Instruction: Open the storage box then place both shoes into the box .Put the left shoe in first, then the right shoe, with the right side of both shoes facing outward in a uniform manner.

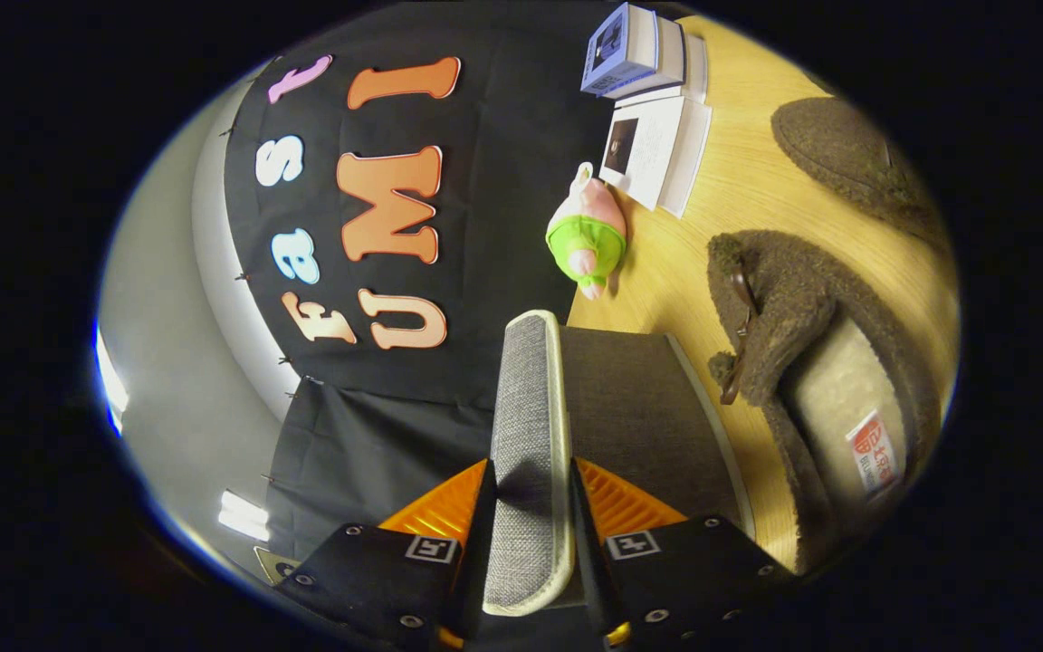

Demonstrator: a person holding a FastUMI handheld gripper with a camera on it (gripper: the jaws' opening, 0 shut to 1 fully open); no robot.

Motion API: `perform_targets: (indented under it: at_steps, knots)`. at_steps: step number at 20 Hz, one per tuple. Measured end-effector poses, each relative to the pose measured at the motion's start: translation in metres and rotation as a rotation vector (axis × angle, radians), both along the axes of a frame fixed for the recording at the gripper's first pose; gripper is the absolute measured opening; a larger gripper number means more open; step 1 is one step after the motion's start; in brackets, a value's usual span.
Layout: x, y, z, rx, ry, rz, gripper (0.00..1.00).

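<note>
My gripper [529, 493] is rolled on its side and shut on the grey fabric lid [531, 426] of the storage box, one orange finger [444, 503] on each face of it. The lid stands raised away from the dark grey box [644, 407], which lies just past the right finger. Two brown fuzzy shoes rest on the wooden table [739, 181]. The nearer shoe [811, 362] lies beside the box, showing its pale insole and a red label. The other shoe [847, 158] sits farther off, beyond the first.
A pink and green plush toy [587, 235] lies on the table beyond the box, close to the booth's black wall. Past it sit an open white booklet [657, 149] and a stack of blue and white books [635, 50].
</note>
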State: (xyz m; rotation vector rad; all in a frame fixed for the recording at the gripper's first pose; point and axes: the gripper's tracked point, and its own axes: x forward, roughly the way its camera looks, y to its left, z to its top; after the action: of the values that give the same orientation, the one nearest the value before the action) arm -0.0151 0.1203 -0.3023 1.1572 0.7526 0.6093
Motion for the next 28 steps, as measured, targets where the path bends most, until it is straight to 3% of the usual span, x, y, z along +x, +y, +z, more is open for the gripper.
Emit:
perform_targets:
  at_steps: [3,5,16,28]
  knots:
    - [-0.003,-0.003,0.020,0.033,0.003,-0.006,0.10]
    - [-0.004,0.002,0.025,-0.029,-0.018,0.001,0.01]
    - [-0.009,0.048,0.121,-0.150,-0.149,0.056,0.00]
    - [-0.030,0.171,0.179,-0.331,-0.287,0.211,0.02]
